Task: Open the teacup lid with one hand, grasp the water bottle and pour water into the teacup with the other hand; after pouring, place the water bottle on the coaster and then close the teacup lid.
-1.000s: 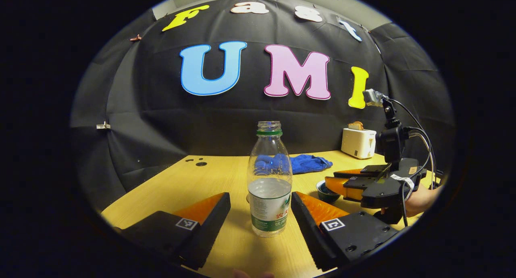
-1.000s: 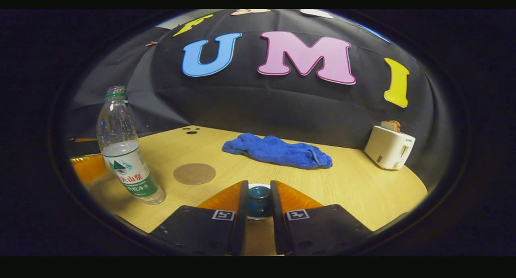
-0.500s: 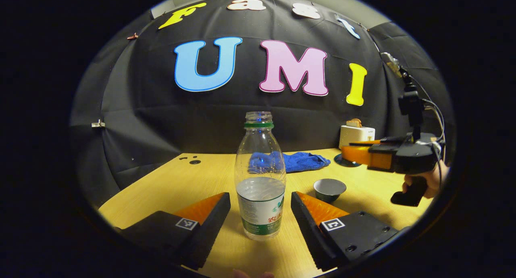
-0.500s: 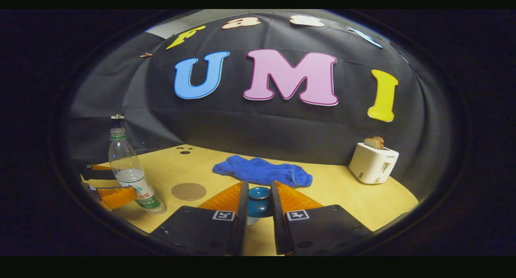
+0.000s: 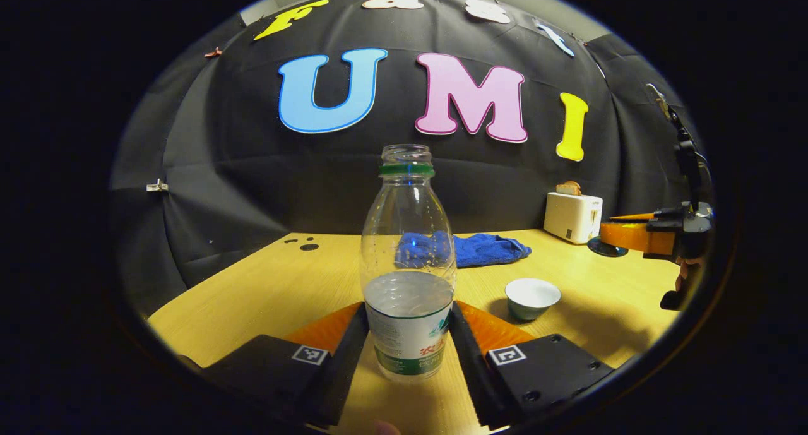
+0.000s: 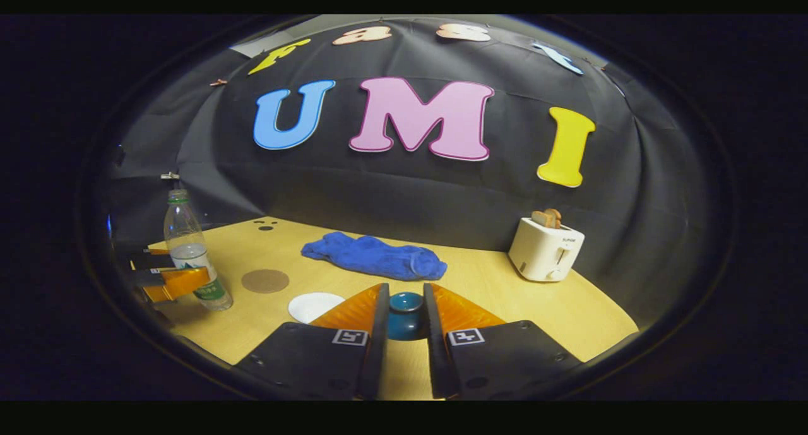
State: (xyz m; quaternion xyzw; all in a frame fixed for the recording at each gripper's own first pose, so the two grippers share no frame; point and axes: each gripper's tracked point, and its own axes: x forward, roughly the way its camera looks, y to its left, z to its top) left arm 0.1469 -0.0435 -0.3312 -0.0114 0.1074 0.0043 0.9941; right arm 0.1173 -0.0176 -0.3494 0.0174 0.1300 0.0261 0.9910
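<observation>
An uncapped clear water bottle (image 5: 409,283), partly filled, stands upright on the wooden table. My left gripper (image 5: 409,315) is shut on its labelled lower part, one finger pressing each side. The same bottle (image 6: 188,252) and left gripper (image 6: 169,278) appear at the far left of the right gripper view. The small teacup (image 5: 532,296) sits uncovered on the table, its white inside (image 6: 314,305) showing. My right gripper (image 6: 405,291) is shut on the dark blue lid (image 6: 406,310) and holds it in the air. That gripper (image 5: 615,236) hovers at the right, beyond the cup. A round brown coaster (image 6: 265,280) lies beside the bottle.
A crumpled blue cloth (image 6: 372,258) lies at the back of the table (image 6: 505,296). A white toaster (image 6: 546,252) with bread in it stands at the back right. A hand (image 5: 685,277) holds the right gripper's handle.
My left gripper's fingers have come together onto the bottle. My right gripper has carried the lid up and away to the right, leaving the teacup uncovered.
</observation>
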